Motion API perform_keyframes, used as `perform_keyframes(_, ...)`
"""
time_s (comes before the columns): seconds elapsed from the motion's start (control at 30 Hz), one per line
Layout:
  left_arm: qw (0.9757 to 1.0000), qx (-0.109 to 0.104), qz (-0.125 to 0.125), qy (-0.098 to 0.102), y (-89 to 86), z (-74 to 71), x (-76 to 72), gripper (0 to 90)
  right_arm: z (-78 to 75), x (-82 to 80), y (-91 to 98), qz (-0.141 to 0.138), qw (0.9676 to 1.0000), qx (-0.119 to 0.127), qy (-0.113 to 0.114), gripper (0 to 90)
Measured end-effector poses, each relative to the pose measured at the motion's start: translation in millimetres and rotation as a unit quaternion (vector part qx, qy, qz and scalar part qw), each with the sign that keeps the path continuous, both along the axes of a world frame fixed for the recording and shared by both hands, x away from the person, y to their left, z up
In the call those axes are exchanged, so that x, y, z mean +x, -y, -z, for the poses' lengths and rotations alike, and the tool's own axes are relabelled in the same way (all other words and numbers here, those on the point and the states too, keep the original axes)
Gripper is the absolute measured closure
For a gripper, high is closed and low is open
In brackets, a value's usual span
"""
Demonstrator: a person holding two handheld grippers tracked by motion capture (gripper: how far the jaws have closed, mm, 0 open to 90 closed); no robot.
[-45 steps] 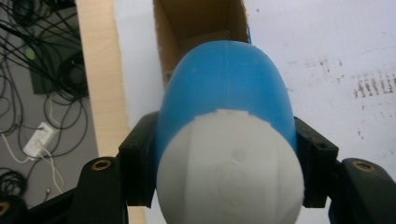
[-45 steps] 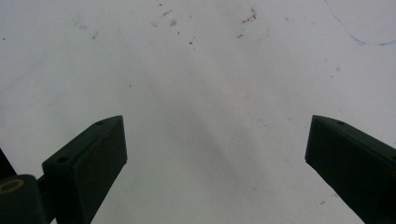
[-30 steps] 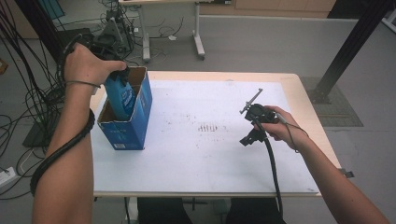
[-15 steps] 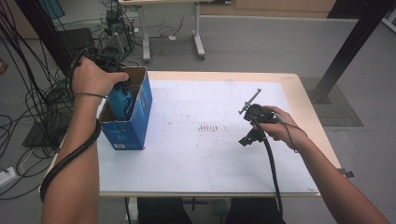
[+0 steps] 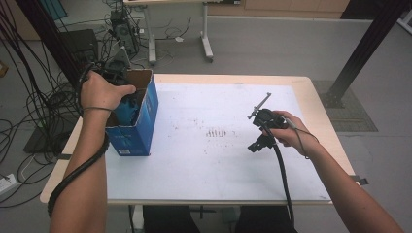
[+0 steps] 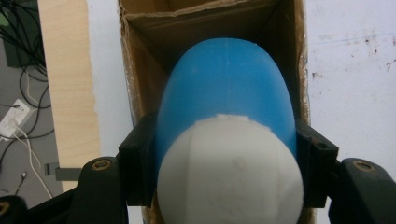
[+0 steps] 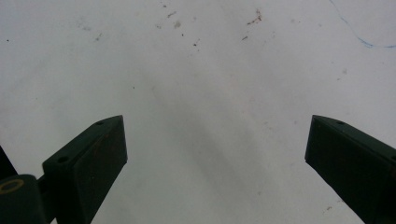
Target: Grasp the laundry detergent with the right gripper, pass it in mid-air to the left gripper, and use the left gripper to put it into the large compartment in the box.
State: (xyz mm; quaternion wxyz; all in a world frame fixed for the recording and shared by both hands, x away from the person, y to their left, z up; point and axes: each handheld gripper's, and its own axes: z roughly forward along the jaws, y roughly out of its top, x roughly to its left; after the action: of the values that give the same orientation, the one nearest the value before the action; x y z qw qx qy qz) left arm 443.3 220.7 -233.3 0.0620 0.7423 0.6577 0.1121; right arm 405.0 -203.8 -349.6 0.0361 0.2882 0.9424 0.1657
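A blue bottle [image 6: 224, 79] with a white cap [image 6: 229, 177] is clamped between the pads of my left gripper [image 6: 226, 158], cap end towards the camera. It hangs inside an open blue cardboard box [image 5: 136, 133] at the table's left side; in the high view the bottle [image 5: 129, 109] is partly sunk below the box rim under the person's left hand. My right gripper [image 5: 254, 125] hovers low over the white table sheet right of centre. Its jaws [image 7: 217, 144] stand wide open, nothing between them.
The white sheet [image 5: 209, 165] covers most of the wooden table [image 5: 316, 102] and bears small dark marks near the middle. Cables [image 5: 34, 107] lie on the floor to the left. Another table's legs [image 5: 206, 34] stand behind, and a black post [image 5: 359, 53] at far right.
The left hand has sunk, carrying the blue bottle from above the box rim down into the box. The right hand and its gripper have kept still.
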Motion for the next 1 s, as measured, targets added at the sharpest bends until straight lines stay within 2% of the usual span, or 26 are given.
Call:
perform_keyframes(0.73, 0.9998, -0.007, -0.01, -0.016, -6.8, 24.1, -1.2, 37.5, 1.8, -1.4, -3.4, 0.0, 1.0, 0.002, -0.003, 5.5)
perform_keyframes(1.0, 0.9998, -0.008, -0.012, -0.015, -6.8, 27.9, -2.0, 37.5, 1.4, -2.0, -3.9, 0.0, 1.0, 0.0, -0.002, 5.4)
